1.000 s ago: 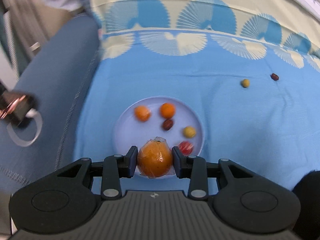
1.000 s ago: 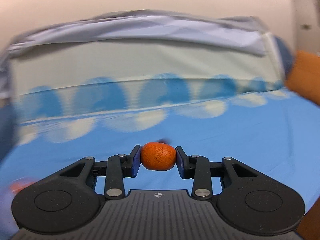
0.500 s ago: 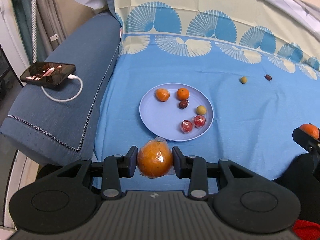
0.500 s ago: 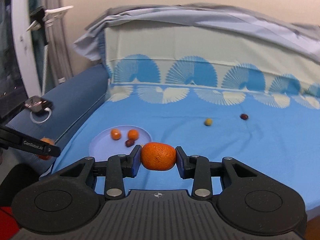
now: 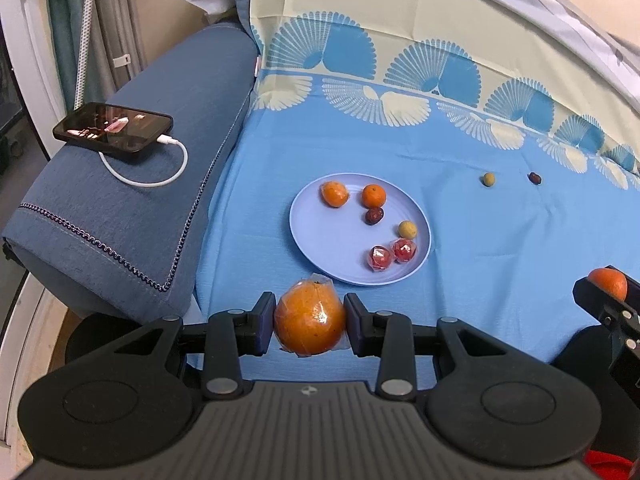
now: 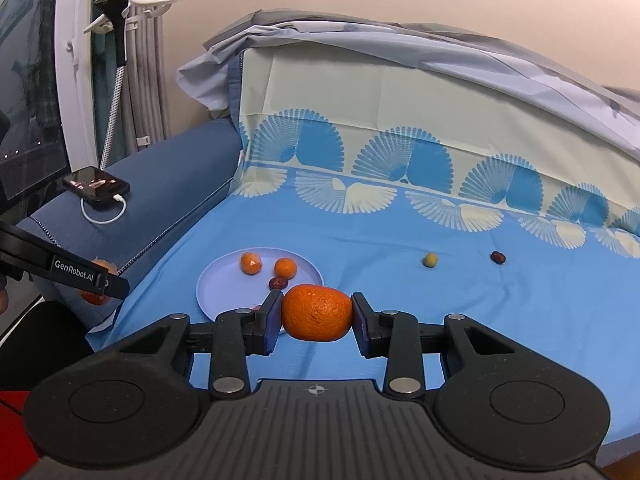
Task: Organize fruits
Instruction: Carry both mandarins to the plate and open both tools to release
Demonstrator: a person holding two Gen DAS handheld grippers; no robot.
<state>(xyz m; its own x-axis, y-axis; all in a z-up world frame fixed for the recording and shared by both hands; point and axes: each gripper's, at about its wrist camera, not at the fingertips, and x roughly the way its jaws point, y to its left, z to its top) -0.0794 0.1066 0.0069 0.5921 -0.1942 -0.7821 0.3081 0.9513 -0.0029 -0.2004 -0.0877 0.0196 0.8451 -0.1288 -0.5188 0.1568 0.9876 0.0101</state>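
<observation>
My left gripper [image 5: 310, 323] is clamped on a wrapped orange [image 5: 310, 322]; both pads press its sides and the clear film bunches at the top. It hangs above the near edge of the blue sheet [image 5: 500, 240], just this side of the plate [image 5: 320, 248].

My right gripper [image 6: 317, 317] is closed on a bare mandarin [image 6: 317, 312], held squarely between the pads. In the left view I see that gripper at the far right edge, with the mandarin showing above its finger. In the right view the left gripper's finger comes in from the left, marked GenRobot.AI, with the orange partly hidden behind it.

The plate sits on the sheet towards the left, near the sofa arm [image 5: 132, 200]. On it lie two small oranges [image 5: 335, 193] at the far side, side by side but apart. A dark date [image 5: 374, 216] lies just near of the right-hand one, and a yellow-green fruit [image 5: 407, 229] sits further right. Two red wrapped fruits [image 5: 391, 254] lie touching at the near right rim.

Well apart from the plate, far right on the sheet, lie a loose green fruit [image 5: 488, 179] and a loose date [image 5: 534, 178], near each other but not touching.

A phone [image 5: 113, 131] lies on the sofa arm with a white cable [image 5: 160, 176] plugged in.
</observation>
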